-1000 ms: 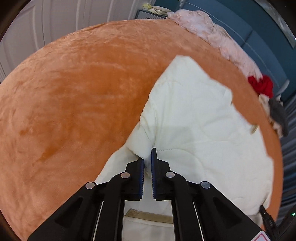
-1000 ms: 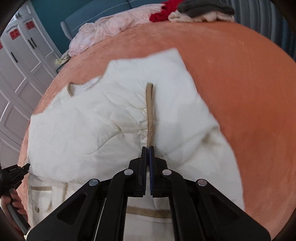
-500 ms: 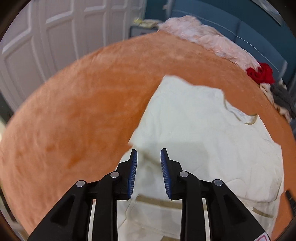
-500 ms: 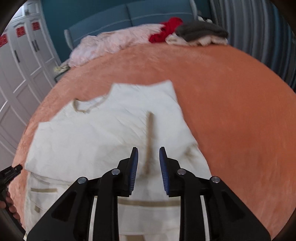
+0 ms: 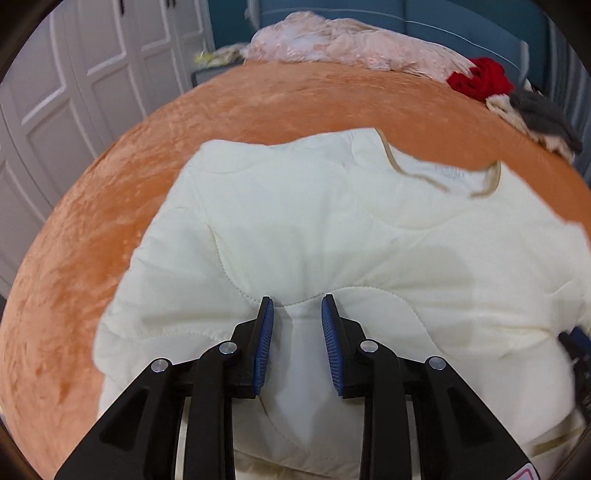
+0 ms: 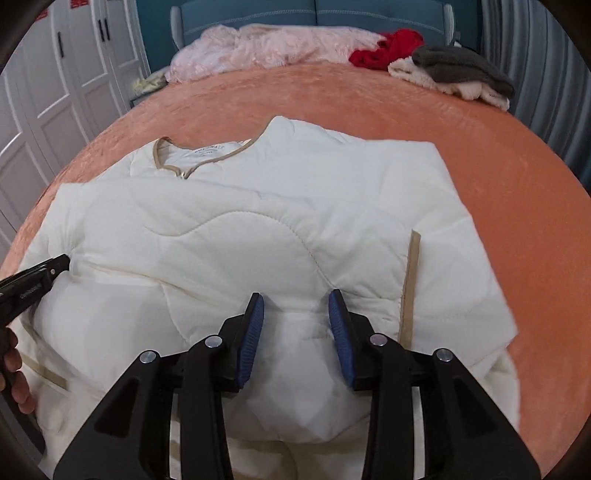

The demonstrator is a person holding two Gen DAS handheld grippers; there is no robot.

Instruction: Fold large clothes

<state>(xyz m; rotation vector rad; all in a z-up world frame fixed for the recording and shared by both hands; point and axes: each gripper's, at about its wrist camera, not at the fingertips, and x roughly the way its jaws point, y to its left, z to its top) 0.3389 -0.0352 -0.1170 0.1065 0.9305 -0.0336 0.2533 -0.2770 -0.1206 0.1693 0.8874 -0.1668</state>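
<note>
A cream quilted jacket (image 5: 314,229) with tan trim lies flat on the orange bedcover (image 5: 92,240), its neckline (image 6: 184,173) at the far side. Both sleeves are folded in over the body, and a tan cuff edge (image 6: 408,288) shows at the right. My left gripper (image 5: 297,301) is open just over the near part of the jacket, its pads clear of the cloth. My right gripper (image 6: 296,295) hovers over the jacket (image 6: 240,240) too; its jaws are opening and grip nothing. The left gripper (image 6: 61,263) and a hand (image 6: 13,369) show at the left edge of the right wrist view.
At the head of the bed lie a pink pile (image 6: 277,48), a red garment (image 6: 388,48) and grey and cream knits (image 6: 458,70) against a blue headboard (image 6: 314,11). White wardrobe doors (image 5: 55,110) stand to the left. Bare orange cover (image 6: 517,203) runs to the right.
Both grippers were shut on jacket cloth, the right one on a tan-trimmed edge, and have let go. Both have swung round to face the head of the bed, and the sleeves now lie folded.
</note>
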